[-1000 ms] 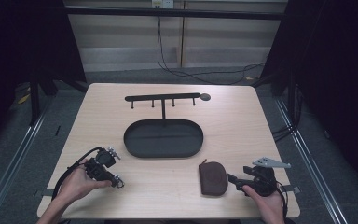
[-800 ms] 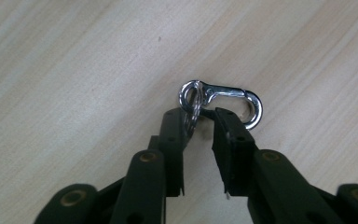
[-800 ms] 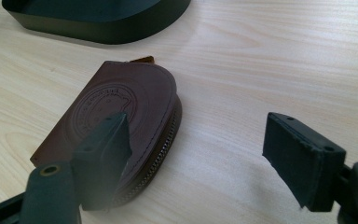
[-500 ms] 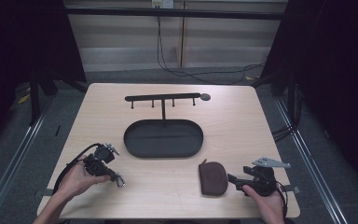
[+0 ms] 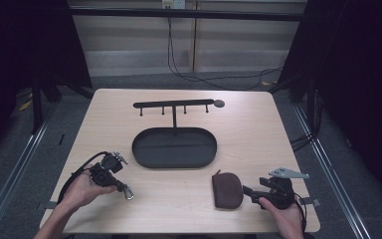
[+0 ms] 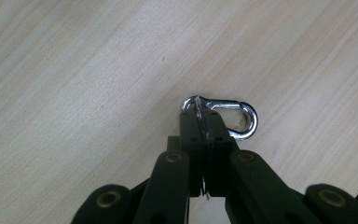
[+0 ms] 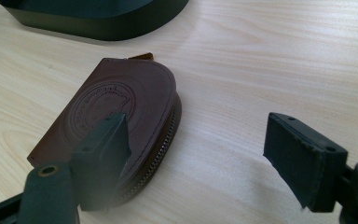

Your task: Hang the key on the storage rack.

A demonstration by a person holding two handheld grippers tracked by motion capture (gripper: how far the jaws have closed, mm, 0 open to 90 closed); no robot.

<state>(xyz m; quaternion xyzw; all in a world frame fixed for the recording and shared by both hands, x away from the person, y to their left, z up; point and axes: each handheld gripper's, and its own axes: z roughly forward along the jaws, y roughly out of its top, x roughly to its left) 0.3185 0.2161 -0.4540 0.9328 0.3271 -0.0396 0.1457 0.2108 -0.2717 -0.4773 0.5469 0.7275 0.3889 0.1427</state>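
- The left gripper [image 6: 200, 140] had its jaws pressed together on a silver snap hook [image 6: 223, 116], which jutted just past the tips over the table [image 5: 258, 129]
- The right gripper [image 7: 205, 154] stood spread, one jaw over a brown leather pouch [image 7: 121, 107]
- The hook looked light, stiff and slippery, best pinched at its ring end

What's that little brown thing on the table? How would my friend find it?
Start at the big black oval tray in the middle of the wooden table. Look nearer the person and a bit right, just before the open right claw: there lies the pouch. It is the one brown leather thing, flat and half-round, with a zip edge and a round stamp.
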